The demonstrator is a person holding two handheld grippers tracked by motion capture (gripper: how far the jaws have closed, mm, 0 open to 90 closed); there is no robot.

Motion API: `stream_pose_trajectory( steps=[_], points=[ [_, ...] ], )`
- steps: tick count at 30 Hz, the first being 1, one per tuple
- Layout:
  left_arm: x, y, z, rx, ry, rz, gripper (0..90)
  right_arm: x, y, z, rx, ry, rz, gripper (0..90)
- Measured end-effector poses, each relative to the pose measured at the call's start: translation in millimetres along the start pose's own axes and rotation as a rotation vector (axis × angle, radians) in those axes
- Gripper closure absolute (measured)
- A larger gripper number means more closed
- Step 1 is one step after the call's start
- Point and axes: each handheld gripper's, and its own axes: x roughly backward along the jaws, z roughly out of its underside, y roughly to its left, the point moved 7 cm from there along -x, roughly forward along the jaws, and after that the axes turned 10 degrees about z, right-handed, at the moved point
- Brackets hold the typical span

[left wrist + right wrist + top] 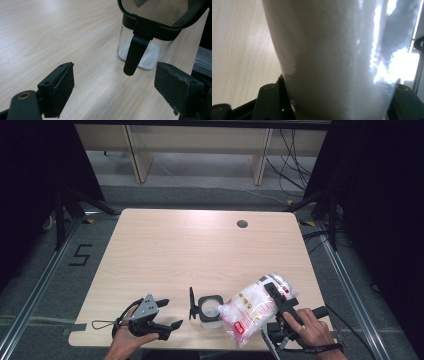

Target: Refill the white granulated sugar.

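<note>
In the high view the right gripper (275, 295) is clamped across a clear plastic bag (252, 312) of white granules with red print. The bag is tilted, its lower end pointing toward 8 o'clock, at the mouth of a square glass jar (210, 311) with a black rim. The jar stands near the table's (200, 250) front edge, at about 9 o'clock from the bag and touching or just short of it. Its black-framed lid (192, 303) stands swung open on the jar's 9 o'clock side.

In the right gripper view the bag (337, 62) sits between both jaws.

The left gripper (167, 314) rests with jaws wide apart and nothing between them. The jar (145, 50) lies at about 1 o'clock from it, apart, with white granules in its base and its lid latch (135, 53) hanging down.
</note>
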Motion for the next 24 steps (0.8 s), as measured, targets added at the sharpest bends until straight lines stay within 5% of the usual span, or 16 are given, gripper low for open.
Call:
stream_pose_trajectory(
  steps=[3, 4, 8, 9, 14, 21, 24],
  points=[
    [0.2, 0.4, 0.1, -0.003, -0.001, 0.0, 15.8, 3.0, 4.4, 3.0, -0.046, 0.054, -0.024, 40.8],
    [0.3, 0.4, 0.0, 0.002, -0.002, -0.001, 15.8, 0.4, 1.0, 1.4, -0.031, 0.018, -0.001, 40.8],
    [0.3, 0.4, -0.3, 0.003, -0.008, -0.002, 15.8, 1.6, -0.5, 2.6, -0.005, 0.034, -0.016, 40.7],
    [2.3, 3.0, -0.1, -0.032, 0.012, -0.005, 15.8, 1.3, -0.2, 2.5, -0.005, 0.032, -0.014, 40.8],
    [2.0, 1.9, 0.0, 0.003, -0.002, -0.01, 15.8, -0.2, 0.6, 0.7, -0.017, 0.009, 0.009, 40.8],
    [2.2, 2.9, -0.6, -0.018, 0.001, -0.006, 15.8, 0.2, 1.5, 1.4, -0.012, 0.015, -0.005, 40.7],
    [1.9, 1.6, -0.1, 0.003, -0.004, -0.009, 15.8, 0.2, 3.3, 1.1, -0.014, 0.014, -0.016, 40.8]
  ],
)
